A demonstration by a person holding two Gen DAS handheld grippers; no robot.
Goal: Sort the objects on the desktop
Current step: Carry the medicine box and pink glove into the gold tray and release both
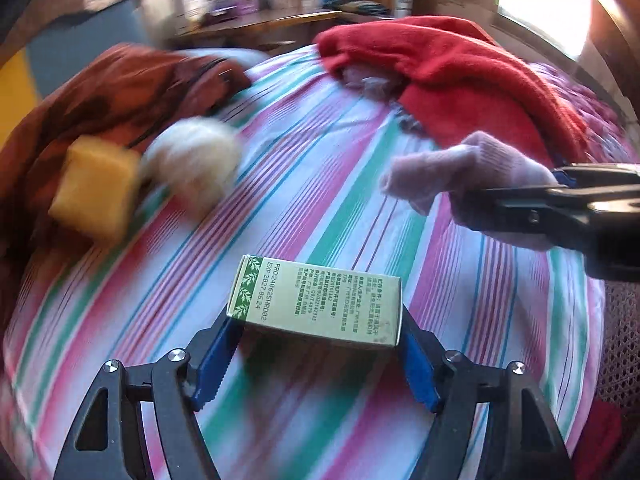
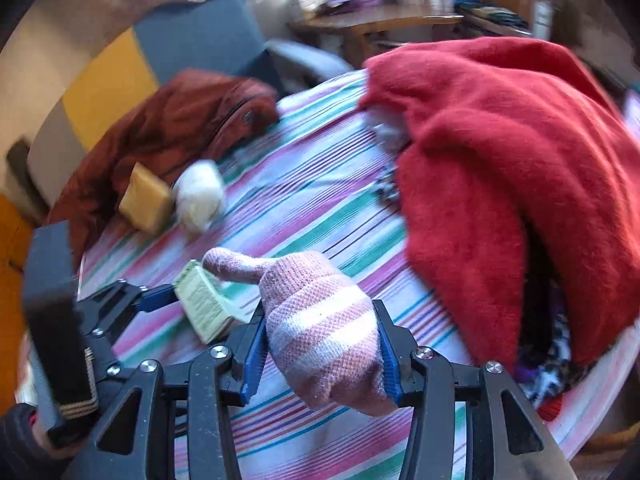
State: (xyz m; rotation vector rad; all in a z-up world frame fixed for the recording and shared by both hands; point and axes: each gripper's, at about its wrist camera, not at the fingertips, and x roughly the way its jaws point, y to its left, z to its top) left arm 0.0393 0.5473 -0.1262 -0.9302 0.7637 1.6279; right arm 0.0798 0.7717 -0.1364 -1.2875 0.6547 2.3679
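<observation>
The left hand-held gripper (image 1: 320,340) pinches a pale green printed carton (image 1: 316,300) above the striped bedsheet (image 1: 304,168); the right hand-held gripper (image 2: 322,344) clamps a knitted pink mitten (image 2: 320,320), beside a fuzzy red blanket (image 2: 500,152)

Two close forward-looking wrist fisheyes over one shared striped bedsheet (image 1: 320,168), both facing the far desk (image 2: 376,20).

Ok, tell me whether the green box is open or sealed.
Cannot tell. The green box, clamped in the left gripper, shows only printed faces; no flap is visible.
</observation>
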